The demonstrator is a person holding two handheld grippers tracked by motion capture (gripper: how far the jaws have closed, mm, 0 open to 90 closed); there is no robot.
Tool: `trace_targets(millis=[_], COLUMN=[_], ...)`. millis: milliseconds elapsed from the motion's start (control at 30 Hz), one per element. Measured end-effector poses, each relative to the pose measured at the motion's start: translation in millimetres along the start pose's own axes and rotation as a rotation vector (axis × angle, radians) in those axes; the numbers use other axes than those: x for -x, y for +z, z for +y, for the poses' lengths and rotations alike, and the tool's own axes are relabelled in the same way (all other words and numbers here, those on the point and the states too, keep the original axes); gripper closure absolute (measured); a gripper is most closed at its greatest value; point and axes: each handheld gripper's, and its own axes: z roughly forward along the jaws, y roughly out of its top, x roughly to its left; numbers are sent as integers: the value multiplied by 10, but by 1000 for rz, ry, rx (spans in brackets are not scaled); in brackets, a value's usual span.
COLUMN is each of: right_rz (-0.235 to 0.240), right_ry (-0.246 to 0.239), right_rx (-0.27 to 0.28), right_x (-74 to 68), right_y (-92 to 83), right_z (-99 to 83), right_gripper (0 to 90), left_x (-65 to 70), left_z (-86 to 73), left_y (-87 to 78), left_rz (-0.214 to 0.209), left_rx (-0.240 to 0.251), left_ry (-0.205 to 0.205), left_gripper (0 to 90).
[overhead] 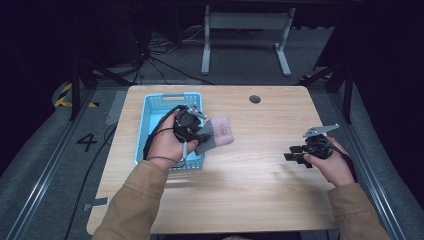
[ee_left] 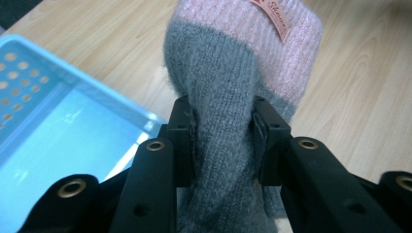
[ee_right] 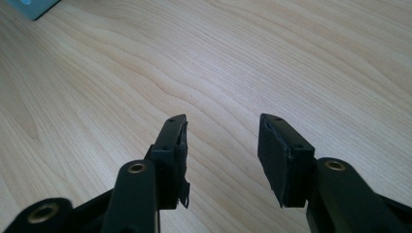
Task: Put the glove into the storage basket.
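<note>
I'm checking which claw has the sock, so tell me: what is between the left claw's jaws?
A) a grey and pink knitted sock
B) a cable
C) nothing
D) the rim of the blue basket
A: in the left gripper view the left claw is clamped on the grey part of the knitted sock, beside the blue basket.

Fuzzy knitted wool sock [ee_left: 228, 87], glossy perforated plastic basket [ee_left: 58, 126], matt wood-grain table [ee_right: 243, 63]
</note>
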Motion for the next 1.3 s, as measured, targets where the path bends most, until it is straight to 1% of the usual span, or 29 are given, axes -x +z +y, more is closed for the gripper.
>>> trace_targets(millis=[67, 200, 233, 300, 367, 533, 633, 700, 767, 900, 933, 1000, 1100, 1133, 1233, 1300], right_rz=[-2, -12, -11, -17, -9, -8, -10, -11, -10, -11, -9, -11, -10, -10, -11, -11], right_ry=[0, 4, 6, 4, 6, 7, 6, 9, 8, 11, 9, 12, 13, 14, 15, 15], right_rx=[0, -4, -4, -2, 1, -2, -1, -2, -3, -7, -6, -5, -6, -9, -12, -8], right_x=[1, -9, -13, -22, -24, -28, -29, -31, -34, -44, -44, -42, -49, -51, -54, -52], right_y=[-1, -6, -9, -17, -23, -31, -40, -45, -41, -42, -48, -54, -50, -49, -56, -61], right_z=[-5, -39, -49, -64, -80, -115, -128, -138, -149, -170, -174, -181, -199, -206, -221, -227], right_gripper=[543, 542, 542, 540, 540, 539, 537, 537, 536, 537, 537, 537, 537, 537, 537, 537], left_x=[-67, -187, -212, -256, -301, -407, -480, -519, -572, -677, -703, -752, -833, -866, -951, -986], left_z=[-34, -92, -104, -130, -150, -195, -227, -248, -264, -308, -321, -351, -409, -429, -490, -518], left_y=[-39, -105, -121, -144, -167, -225, -244, -229, -203, -151, -135, -95, -16, 11, 95, 148], left_rz=[8, 25, 30, 37, 30, 40, 53, 65, 67, 75, 71, 79, 76, 71, 80, 64], left_rx=[6, 11, 9, 22, 28, 33, 20, 11, -9, -26, -28, -29, -30, -36, -53, -56], left_ry=[-18, -29, -29, -25, -22, -39, -42, -34, -28, -30, -33, -40, -61, -66, -77, -81], left_gripper=[674, 674, 674, 673, 672, 671, 672, 671, 671, 671, 671, 669, 668, 668, 668, 668])
